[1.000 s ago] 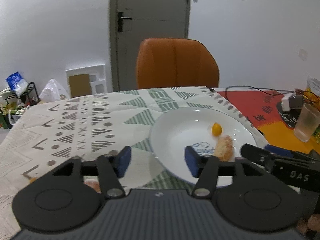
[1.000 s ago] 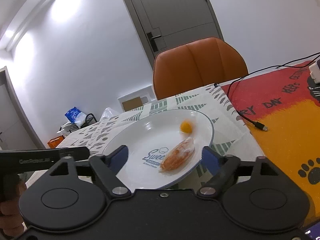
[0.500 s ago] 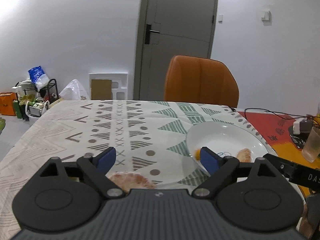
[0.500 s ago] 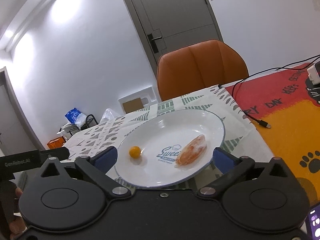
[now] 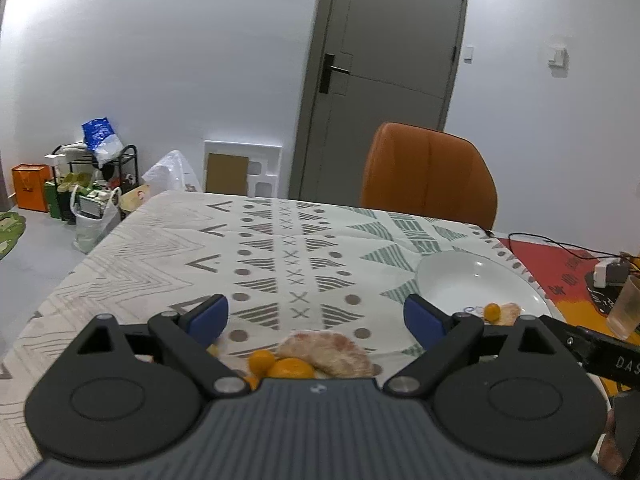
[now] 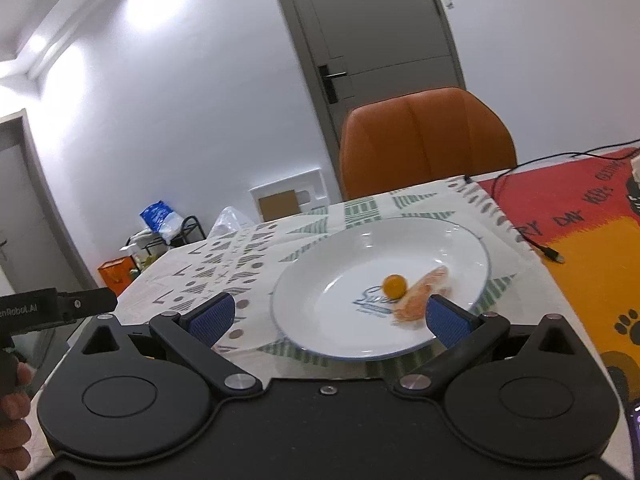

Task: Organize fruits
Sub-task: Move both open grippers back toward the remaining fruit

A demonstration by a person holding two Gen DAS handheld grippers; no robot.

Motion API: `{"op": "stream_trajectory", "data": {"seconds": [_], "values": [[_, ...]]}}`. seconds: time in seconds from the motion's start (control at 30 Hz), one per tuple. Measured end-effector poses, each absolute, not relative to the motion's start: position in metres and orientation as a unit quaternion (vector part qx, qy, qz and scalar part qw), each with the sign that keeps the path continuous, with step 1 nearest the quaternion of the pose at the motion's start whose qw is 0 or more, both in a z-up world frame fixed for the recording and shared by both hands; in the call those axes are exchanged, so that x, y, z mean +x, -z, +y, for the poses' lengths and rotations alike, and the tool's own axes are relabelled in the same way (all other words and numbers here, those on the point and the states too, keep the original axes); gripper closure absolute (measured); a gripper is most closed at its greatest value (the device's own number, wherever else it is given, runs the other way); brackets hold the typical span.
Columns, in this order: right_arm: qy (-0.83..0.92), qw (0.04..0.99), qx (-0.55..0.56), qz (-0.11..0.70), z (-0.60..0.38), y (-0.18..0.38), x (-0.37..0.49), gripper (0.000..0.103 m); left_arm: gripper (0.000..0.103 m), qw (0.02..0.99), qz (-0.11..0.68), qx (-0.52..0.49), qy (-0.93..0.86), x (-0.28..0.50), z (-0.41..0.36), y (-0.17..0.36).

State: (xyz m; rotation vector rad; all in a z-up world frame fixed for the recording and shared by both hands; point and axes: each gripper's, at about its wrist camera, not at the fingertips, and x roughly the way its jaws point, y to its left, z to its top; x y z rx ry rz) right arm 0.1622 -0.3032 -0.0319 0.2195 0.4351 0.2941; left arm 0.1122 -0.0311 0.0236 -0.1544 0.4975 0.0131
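Both sets of fingers spread wide, holding nothing: left gripper (image 5: 316, 316) above pomelo wedge (image 5: 326, 352) and small oranges (image 5: 262, 361) on counter (image 5: 168, 240); right gripper (image 6: 328, 316) before plate (image 6: 304, 292) holding another orange (image 6: 394, 285) and slice (image 6: 424, 294).

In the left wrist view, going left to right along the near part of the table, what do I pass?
Small orange fruit → pomelo segment on the cloth → white plate → small round fruit in the plate → plastic cup at the far right.
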Motion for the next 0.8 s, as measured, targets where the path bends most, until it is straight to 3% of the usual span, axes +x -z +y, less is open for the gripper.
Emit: {"op": "stream_trajectory", "data": {"seconds": [0.8], "values": [[-0.218, 0.943, 0.057, 0.243, -0.228, 0.034, 0.155, 0.000, 0.013, 0.958, 0.260, -0.124, -0.014, 0.087, 0.028, 0.006]]}}
